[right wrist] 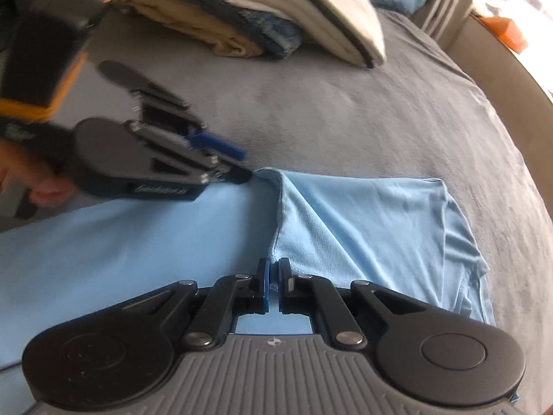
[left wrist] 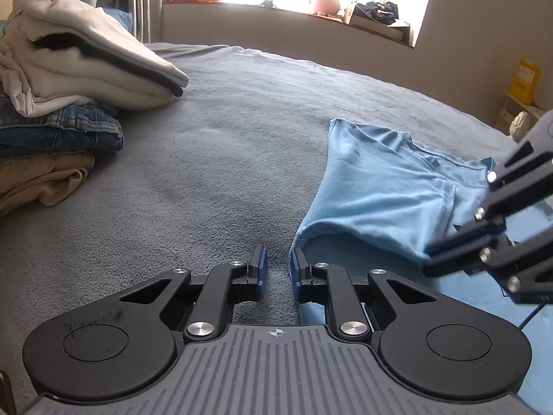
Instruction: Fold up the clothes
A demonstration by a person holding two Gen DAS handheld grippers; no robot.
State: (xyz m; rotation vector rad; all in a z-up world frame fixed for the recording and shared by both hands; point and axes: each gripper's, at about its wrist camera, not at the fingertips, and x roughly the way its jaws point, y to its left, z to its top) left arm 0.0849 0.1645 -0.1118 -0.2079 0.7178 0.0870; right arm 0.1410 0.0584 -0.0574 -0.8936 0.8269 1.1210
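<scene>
On the grey bed point(right wrist: 345, 121), blue shirt point(right wrist: 363, 218) edge sits pinched in right tool point(right wrist: 274, 269).

Blurred left tool point(right wrist: 238, 164) and hand point(right wrist: 45, 190), blue shirt point(right wrist: 363, 221) cut off below.

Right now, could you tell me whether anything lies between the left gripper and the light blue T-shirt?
Nothing visible does: only bare grey blanket separates the left gripper from the light blue T-shirt, whose folded edge lies just beside its right finger.

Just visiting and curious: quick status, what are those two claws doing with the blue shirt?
Right gripper shut on light blue shirt edge. Left gripper slightly open at shirt's other corner. Nothing in the way.
</scene>
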